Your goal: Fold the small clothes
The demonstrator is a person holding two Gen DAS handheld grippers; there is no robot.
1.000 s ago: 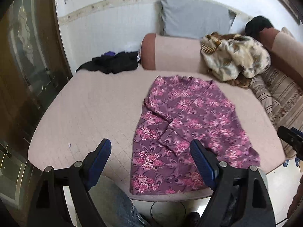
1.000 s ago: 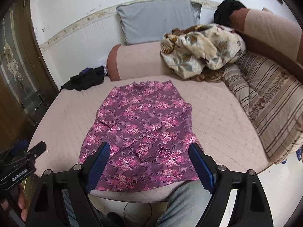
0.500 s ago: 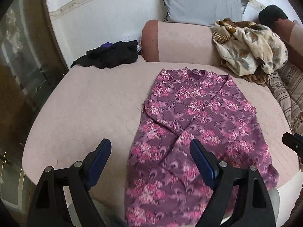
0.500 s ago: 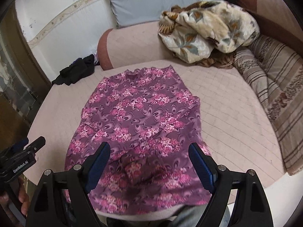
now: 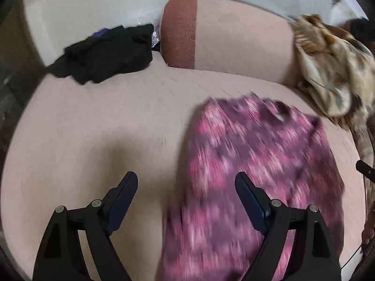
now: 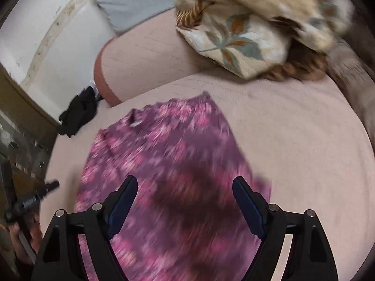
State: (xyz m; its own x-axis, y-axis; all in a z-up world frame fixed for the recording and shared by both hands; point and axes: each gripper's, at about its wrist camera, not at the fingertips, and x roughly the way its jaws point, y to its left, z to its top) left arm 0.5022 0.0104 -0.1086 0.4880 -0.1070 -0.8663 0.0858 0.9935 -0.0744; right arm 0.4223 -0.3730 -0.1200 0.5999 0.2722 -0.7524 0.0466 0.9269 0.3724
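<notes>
Both sets of jaws gape wide, empty: left gripper (image 5: 186, 183) at the shirt's left edge, right gripper (image 6: 185, 187) over its near half. The purple flowered shirt (image 6: 168, 164) lies on the pink bed (image 6: 304, 140), apparently unfolded. Dark clothes (image 5: 105, 53) far left, crumpled blanket (image 6: 246, 28) far right, neither blocking.

A purple, pink-flowered garment (image 6: 168, 164) lies spread flat on the pale pink cushion, neckline farthest away.
</notes>
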